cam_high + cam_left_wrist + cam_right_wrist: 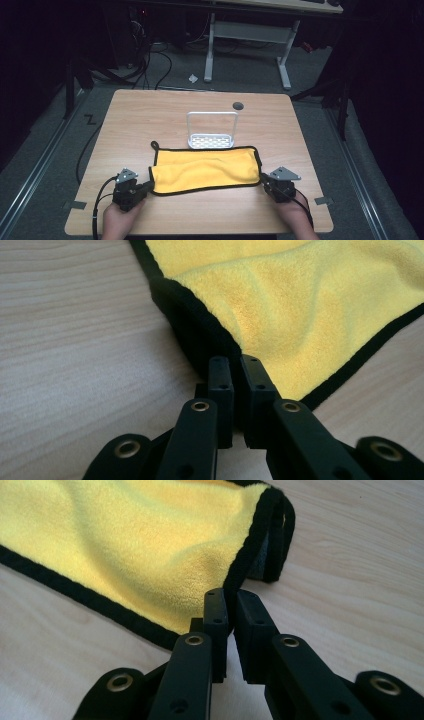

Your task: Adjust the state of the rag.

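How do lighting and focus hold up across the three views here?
High view: the table is evenly lit, its surroundings nearly black, the picture a little soft. Left gripper view: the yellow cloth is sharp, while the left tongs blur toward the bottom edge. Right gripper view: the same, with a soft shadow under the cloth's folded edge by the right tongs.

Two black hand-held units are shown: the left gripper [148, 186] and right gripper [263, 182], each topped by a grey three-cornered plate and trailed by a black cable. Brass-ringed pivots and small screw holes are seen on the jaws.
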